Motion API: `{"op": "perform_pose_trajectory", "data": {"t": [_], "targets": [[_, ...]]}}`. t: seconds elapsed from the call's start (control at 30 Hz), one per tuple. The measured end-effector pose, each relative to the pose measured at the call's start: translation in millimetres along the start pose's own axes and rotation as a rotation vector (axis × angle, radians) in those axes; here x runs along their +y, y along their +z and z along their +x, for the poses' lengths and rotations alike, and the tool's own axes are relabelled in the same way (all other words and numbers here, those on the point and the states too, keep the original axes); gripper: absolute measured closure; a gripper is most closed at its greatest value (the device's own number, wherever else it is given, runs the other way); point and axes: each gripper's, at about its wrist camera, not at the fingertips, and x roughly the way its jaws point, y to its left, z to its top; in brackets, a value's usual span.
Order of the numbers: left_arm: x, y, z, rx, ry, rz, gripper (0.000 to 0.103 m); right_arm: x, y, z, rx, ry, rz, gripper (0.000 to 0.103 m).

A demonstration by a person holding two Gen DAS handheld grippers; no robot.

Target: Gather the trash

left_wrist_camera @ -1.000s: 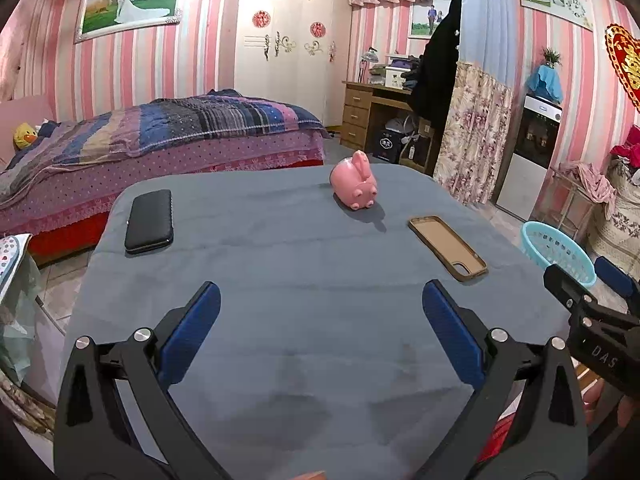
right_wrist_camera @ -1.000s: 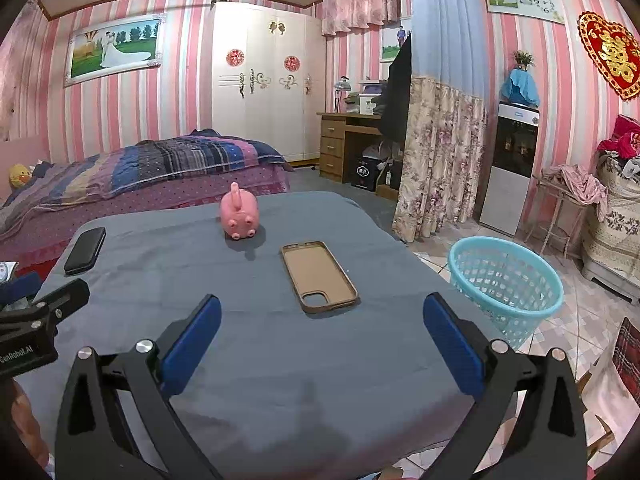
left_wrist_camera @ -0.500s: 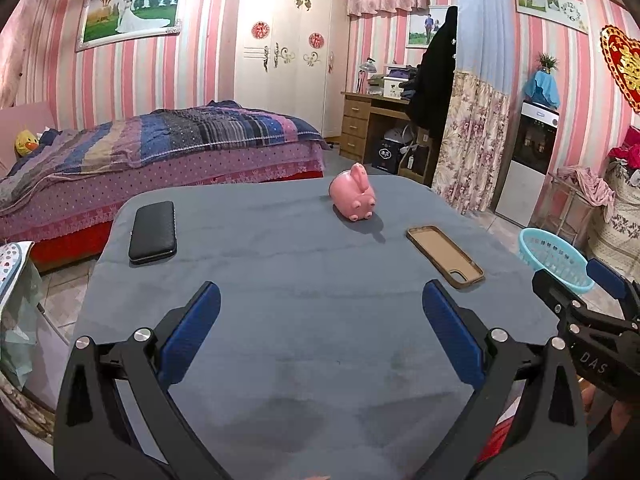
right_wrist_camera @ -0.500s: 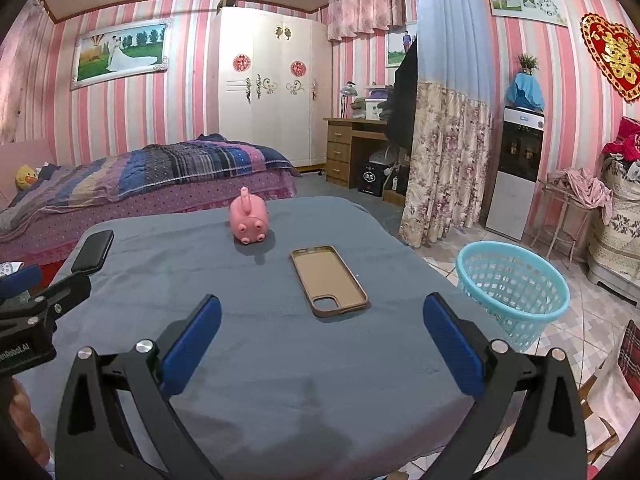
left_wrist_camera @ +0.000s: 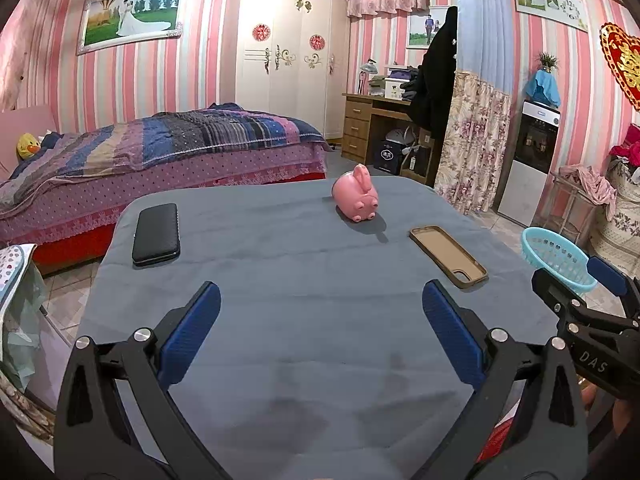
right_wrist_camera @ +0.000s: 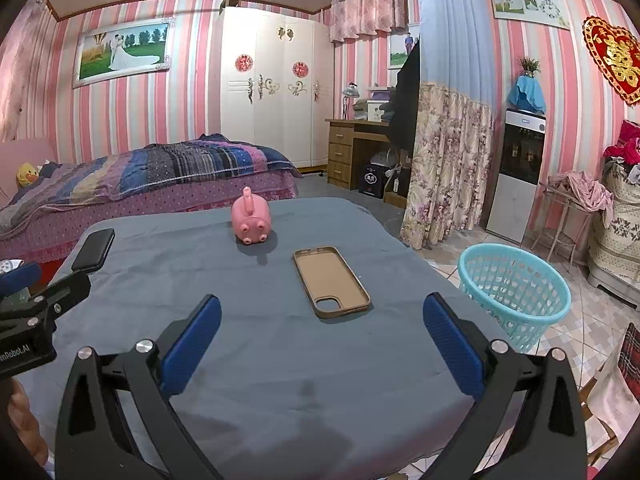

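A table under a blue-grey cloth (left_wrist_camera: 304, 280) (right_wrist_camera: 256, 344) carries a pink rabbit figure (left_wrist_camera: 357, 199) (right_wrist_camera: 251, 221), a tan phone case (left_wrist_camera: 448, 256) (right_wrist_camera: 330, 281) lying hollow side up, and a black phone-like case (left_wrist_camera: 156, 233) (right_wrist_camera: 94, 249). A turquoise plastic basket (right_wrist_camera: 516, 288) (left_wrist_camera: 556, 258) stands on the floor right of the table. My left gripper (left_wrist_camera: 320, 324) hangs open over the near cloth, holding nothing. Over the near right part, my right gripper (right_wrist_camera: 322, 336) is open and empty too. No loose trash shows on the cloth.
A bed (left_wrist_camera: 160, 152) with a striped blanket lies behind the table. Further back are a white wardrobe (left_wrist_camera: 288, 56), a wooden desk (left_wrist_camera: 372, 124) and a floral curtain (right_wrist_camera: 448, 160). A water dispenser (right_wrist_camera: 516, 172) stands at the right wall. Tiled floor surrounds the basket.
Both views have tilted up or pulled back a little, so the table objects sit lower in frame. Both grippers stay open and empty; nothing on the table moved.
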Motion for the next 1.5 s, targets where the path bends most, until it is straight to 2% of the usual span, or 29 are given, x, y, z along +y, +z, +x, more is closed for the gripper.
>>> {"op": "perform_pose_trajectory", "data": {"t": [1.5], "targets": [[3.9,8.0,-8.7,-0.029,-0.002,-0.004,0.005,4.5,2.4,-1.4,-0.025,0.003,-0.016,0.004]]}}
